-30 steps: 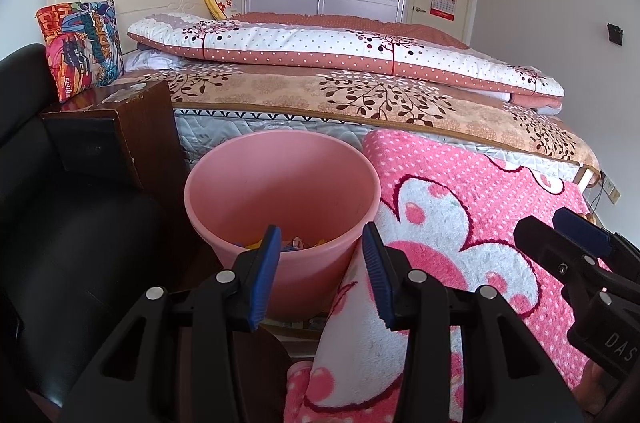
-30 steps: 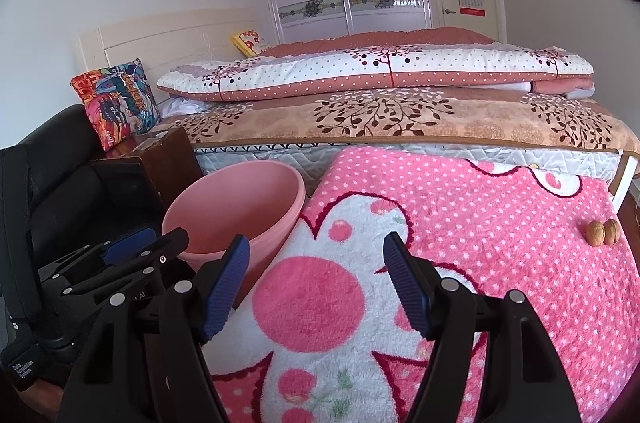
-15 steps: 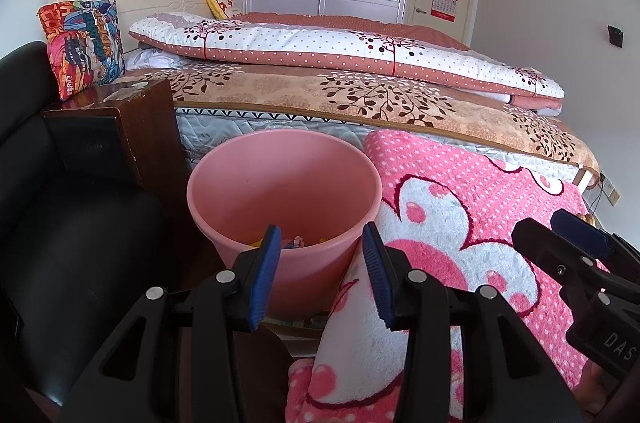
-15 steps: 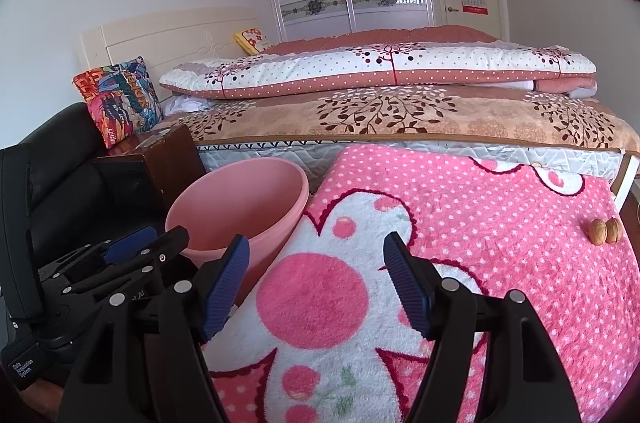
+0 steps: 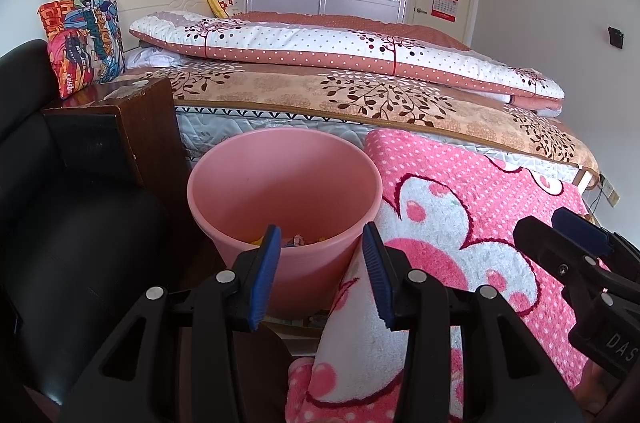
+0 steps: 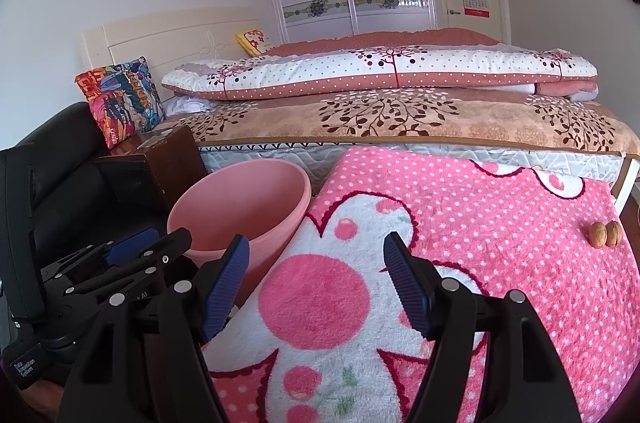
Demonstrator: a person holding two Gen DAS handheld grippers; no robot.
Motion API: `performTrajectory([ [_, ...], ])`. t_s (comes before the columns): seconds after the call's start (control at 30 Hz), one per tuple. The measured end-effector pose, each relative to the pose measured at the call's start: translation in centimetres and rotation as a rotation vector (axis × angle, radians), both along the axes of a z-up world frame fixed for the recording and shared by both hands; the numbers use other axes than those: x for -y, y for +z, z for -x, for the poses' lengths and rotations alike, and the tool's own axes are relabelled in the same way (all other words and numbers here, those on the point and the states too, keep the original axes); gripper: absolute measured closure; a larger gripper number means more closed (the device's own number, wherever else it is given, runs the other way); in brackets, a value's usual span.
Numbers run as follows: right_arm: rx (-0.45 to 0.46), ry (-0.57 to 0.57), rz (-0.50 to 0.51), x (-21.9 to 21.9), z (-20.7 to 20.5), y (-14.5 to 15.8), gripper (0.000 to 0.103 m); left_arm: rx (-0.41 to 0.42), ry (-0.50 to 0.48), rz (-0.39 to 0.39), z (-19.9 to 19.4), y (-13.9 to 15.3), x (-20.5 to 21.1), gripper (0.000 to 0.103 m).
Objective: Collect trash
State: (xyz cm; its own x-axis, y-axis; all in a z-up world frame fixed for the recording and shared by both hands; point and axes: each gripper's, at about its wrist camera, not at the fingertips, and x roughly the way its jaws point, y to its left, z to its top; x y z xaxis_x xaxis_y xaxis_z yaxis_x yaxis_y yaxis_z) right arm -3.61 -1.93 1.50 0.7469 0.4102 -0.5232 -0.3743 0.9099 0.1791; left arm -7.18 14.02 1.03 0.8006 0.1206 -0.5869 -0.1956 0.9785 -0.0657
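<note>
A pink plastic bin (image 5: 284, 199) (image 6: 240, 211) stands on the floor beside a surface covered by a pink and white flowered blanket (image 5: 472, 223) (image 6: 440, 243). Bits of coloured trash (image 5: 296, 241) lie at its bottom. My left gripper (image 5: 320, 275) hovers open just in front of the bin's near rim, nothing between its blue pads. My right gripper (image 6: 316, 283) stands open over the blanket's left part, empty. Two walnuts (image 6: 606, 233) lie side by side on the blanket at the far right. Each gripper shows in the other's view: right gripper (image 5: 576, 247), left gripper (image 6: 132, 255).
A dark wooden bedside cabinet (image 5: 120, 127) stands left of the bin, with a black leather seat (image 5: 60, 231) in front of it. Behind is a bed (image 5: 360, 91) with folded quilts and a colourful cushion (image 5: 82, 43). A wardrobe and door are at the back.
</note>
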Motion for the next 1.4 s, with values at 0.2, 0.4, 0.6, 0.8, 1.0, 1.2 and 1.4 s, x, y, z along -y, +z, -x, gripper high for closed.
performTrajectory([
  [0.2,0.0,-0.001,-0.003,0.03,0.03,0.07,0.034,-0.002,-0.004,-0.002,-0.03,-0.03,-0.05,0.06],
  [0.4,-0.006,-0.003,-0.011,0.12,-0.1,0.11,0.034,-0.001,-0.004,-0.004,-0.08,0.01,-0.11,0.06],
  [0.6,-0.008,-0.004,-0.018,0.18,-0.07,0.12,0.034,0.001,-0.006,-0.007,-0.12,0.04,-0.04,0.06],
  [0.8,-0.015,0.001,-0.026,0.26,-0.11,0.11,0.034,0.002,-0.011,-0.011,-0.17,0.04,0.15,0.06],
  [1.0,-0.024,0.008,-0.036,0.37,-0.08,0.07,0.034,0.002,-0.01,-0.011,-0.14,0.05,0.17,0.06],
  [1.2,-0.024,0.008,-0.037,0.32,-0.08,0.08,0.034,0.003,-0.012,-0.01,-0.02,0.11,0.1,0.06],
  [1.4,-0.024,0.008,-0.037,0.32,-0.06,0.05,0.034,0.004,-0.011,-0.011,0.0,0.1,0.12,0.06],
])
